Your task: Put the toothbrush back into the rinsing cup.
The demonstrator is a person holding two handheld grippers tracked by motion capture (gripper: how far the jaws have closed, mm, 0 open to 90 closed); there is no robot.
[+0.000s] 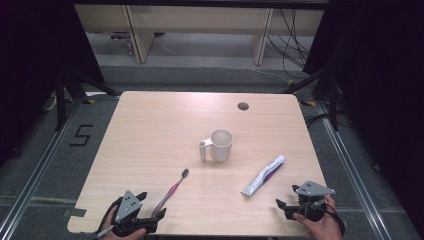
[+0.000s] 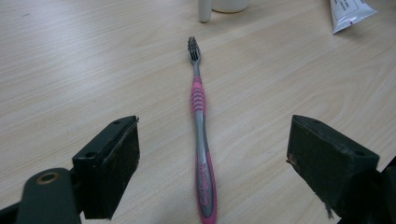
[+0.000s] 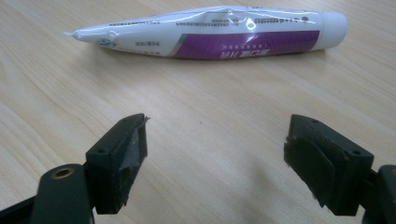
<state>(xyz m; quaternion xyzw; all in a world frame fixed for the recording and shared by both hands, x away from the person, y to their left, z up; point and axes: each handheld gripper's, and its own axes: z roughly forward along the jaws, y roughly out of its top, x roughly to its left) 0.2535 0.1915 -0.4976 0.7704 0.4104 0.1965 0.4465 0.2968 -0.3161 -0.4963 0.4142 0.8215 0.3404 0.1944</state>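
A pink and grey toothbrush (image 1: 173, 189) (image 2: 198, 100) lies flat on the wooden table (image 1: 150, 130), bristles pointing toward a white cup (image 1: 221, 145) (image 2: 229, 4). My left gripper (image 1: 151, 205) (image 2: 214, 135) is open at the near left edge, its jaws straddling the brush's handle end without touching it. A white and purple toothpaste tube (image 1: 263, 175) (image 3: 224, 32) lies right of the cup. At the near right, my right gripper (image 1: 286, 196) (image 3: 217, 126) is open and empty, a short way before the tube.
The cup stands upright mid-table with its handle (image 1: 203, 150) to the left. A round cable hole (image 1: 243, 106) sits near the far edge. Bare wood surrounds the three objects. Beyond the table are floor rails, cables and wooden furniture legs.
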